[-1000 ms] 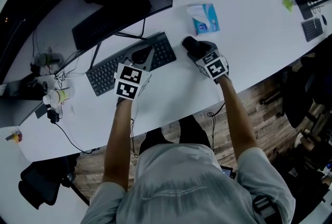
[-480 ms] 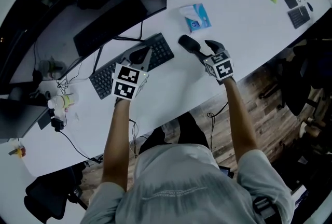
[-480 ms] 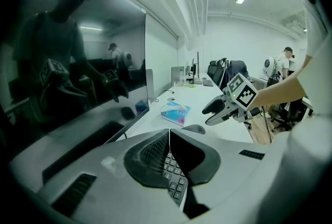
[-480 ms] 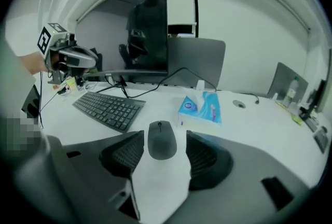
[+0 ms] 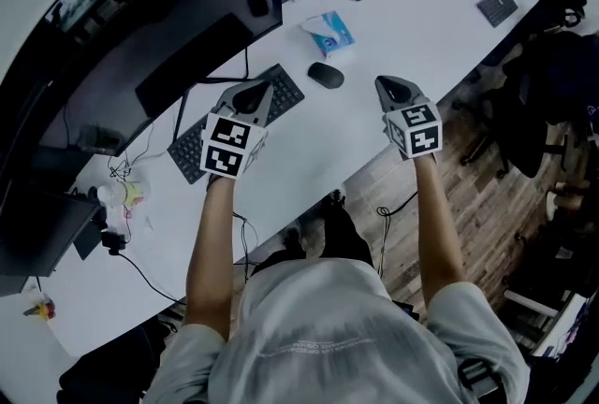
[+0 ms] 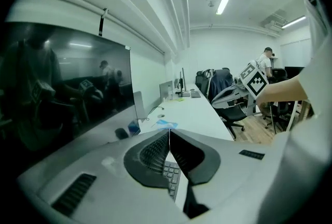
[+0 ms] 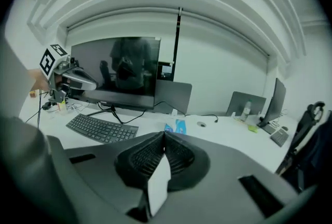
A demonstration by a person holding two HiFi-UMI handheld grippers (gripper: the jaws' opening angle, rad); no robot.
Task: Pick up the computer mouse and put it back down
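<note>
The black computer mouse [image 5: 326, 75] lies on the white desk [image 5: 412, 28], just right of the keyboard. My right gripper [image 5: 395, 89] hangs to the mouse's right, apart from it, jaws shut with nothing between them. Over the keyboard's near edge is my left gripper [image 5: 253, 96], also shut and empty. In the left gripper view the left gripper [image 6: 169, 133] has its jaws pressed together. In the right gripper view the right gripper [image 7: 164, 135] is likewise closed, and its body hides the mouse.
A black keyboard [image 5: 236, 123] and a large dark monitor [image 5: 168, 28] sit at the left. A blue tissue pack [image 5: 328, 33] lies behind the mouse. Cables and a cup [image 5: 131, 194] are far left. Office chairs [image 5: 552, 65] stand beyond the desk edge at the right.
The right gripper has come off the mouse and drawn back to the right. The mouse stays on the desk. The left gripper has barely moved.
</note>
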